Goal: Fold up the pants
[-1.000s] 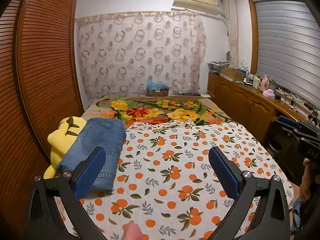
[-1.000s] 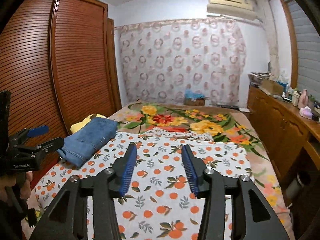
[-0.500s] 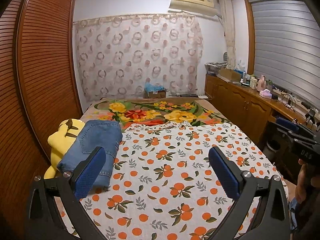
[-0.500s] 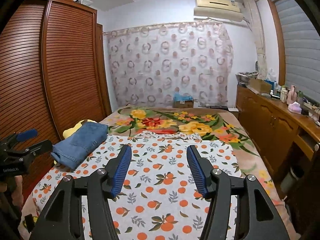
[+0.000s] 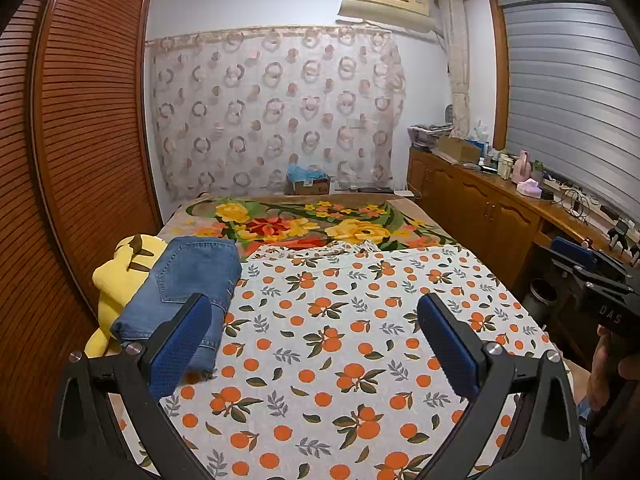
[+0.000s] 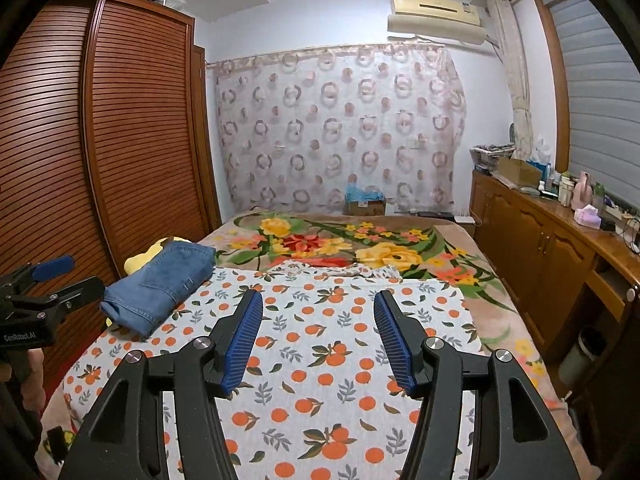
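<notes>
We hold the left gripper (image 5: pixel 314 320) spread wide and the right gripper (image 6: pixel 318 318) partly spread, both empty; the folded jeans (image 5: pixel 184 284) lie at left of frame, on the bed's (image 5: pixel 360 360) edge.

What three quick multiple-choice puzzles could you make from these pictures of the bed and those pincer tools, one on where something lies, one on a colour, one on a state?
1. Where do the folded jeans lie?
A. at the bed's left edge, partly on a yellow plush toy
B. on the wooden counter
C. in the middle of the orange-print sheet

2. What colour are the pads on the left gripper?
A. red
B. blue
C. white

3. What state is the right gripper in?
A. shut on the jeans
B. shut on the sheet
C. open, holding nothing

Answers:
1. A: the jeans sit by the wardrobe side, with yellow plush showing beneath and beside them.
2. B: both pads are blue on black arms.
3. C: its jaws stand apart above the sheet, with nothing between them.
</notes>
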### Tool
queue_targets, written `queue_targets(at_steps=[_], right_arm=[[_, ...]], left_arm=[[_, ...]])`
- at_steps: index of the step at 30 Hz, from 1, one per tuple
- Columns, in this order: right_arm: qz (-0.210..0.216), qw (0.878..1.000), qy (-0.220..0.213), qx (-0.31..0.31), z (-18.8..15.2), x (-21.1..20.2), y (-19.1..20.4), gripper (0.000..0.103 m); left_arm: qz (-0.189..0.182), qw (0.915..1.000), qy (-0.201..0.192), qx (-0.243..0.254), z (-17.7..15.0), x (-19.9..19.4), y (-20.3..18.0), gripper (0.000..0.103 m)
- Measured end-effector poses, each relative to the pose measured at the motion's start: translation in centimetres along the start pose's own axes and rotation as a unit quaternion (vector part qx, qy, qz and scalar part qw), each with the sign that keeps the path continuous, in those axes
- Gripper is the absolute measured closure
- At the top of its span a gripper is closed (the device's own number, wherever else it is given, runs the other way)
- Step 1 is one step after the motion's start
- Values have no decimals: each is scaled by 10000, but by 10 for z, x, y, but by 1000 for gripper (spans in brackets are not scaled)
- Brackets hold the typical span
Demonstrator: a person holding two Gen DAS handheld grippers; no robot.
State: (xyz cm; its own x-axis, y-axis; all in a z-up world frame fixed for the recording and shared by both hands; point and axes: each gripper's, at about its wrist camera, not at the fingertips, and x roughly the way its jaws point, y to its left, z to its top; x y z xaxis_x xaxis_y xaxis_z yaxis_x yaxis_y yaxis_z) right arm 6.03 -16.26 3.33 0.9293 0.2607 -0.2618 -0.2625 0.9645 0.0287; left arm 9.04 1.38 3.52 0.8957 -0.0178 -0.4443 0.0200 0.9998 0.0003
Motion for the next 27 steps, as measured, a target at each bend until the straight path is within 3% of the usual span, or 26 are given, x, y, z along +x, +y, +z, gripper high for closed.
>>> queue_targets(at_steps=[27], right_arm=[[24, 10000, -8, -13, 2, -3, -10, 43]], left_arm=[[-6, 10000, -15, -13, -1, -1, -2, 0]])
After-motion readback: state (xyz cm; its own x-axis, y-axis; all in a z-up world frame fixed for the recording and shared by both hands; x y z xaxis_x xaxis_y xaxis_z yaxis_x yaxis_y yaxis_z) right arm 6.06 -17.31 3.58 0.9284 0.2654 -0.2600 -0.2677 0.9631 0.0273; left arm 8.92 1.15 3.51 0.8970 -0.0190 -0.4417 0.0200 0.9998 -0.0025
